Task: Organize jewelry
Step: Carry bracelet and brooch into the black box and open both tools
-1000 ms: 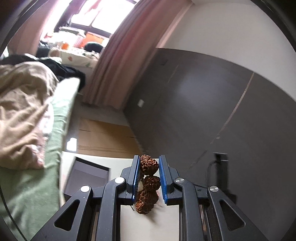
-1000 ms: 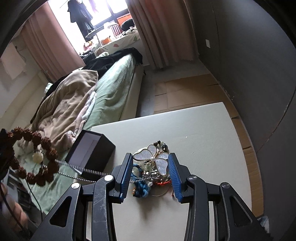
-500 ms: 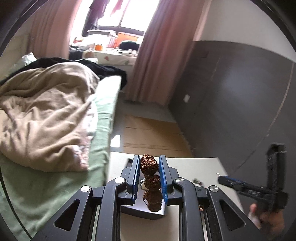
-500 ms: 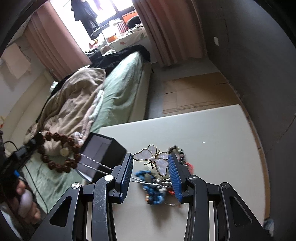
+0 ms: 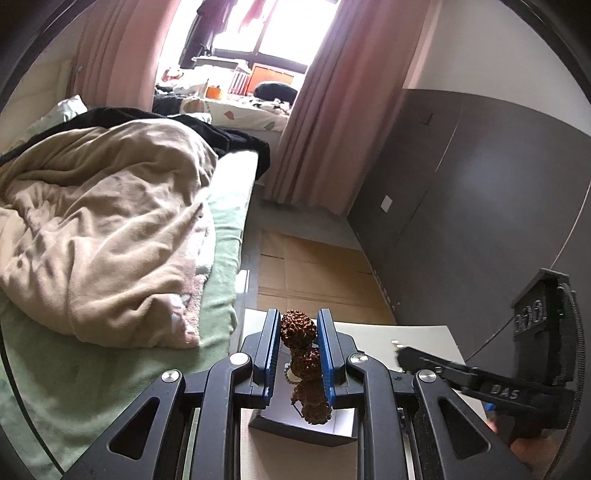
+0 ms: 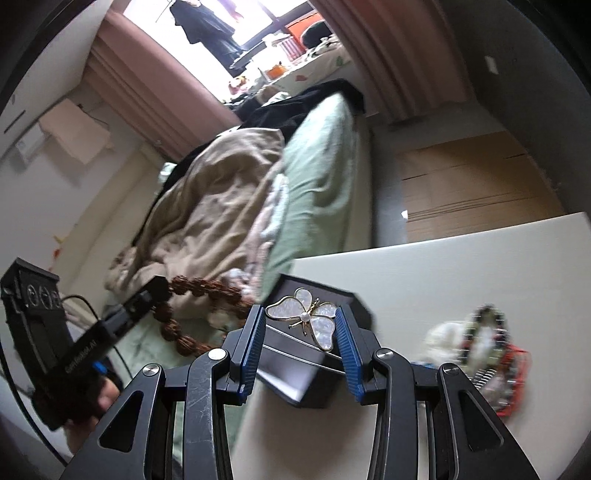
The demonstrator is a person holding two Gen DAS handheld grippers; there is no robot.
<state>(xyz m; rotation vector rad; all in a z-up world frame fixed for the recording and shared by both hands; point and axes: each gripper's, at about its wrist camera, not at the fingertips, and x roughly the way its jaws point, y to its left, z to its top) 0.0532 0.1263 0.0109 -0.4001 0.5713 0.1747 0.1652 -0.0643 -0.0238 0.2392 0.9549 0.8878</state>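
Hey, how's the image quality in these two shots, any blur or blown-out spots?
Left wrist view: sharp on the bead bracelet, but the window is blown out white and the fisheye bends the wall lines. Right wrist view: the butterfly brooch between the blue fingers is crisp, while the jewelry pile at right is smeared by motion blur, and the window is overexposed too.

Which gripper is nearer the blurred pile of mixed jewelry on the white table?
Right. The right gripper, holding the pearly butterfly brooch over the black box, is beside the pile. The left gripper, with the brown bead bracelet, is beyond the box.
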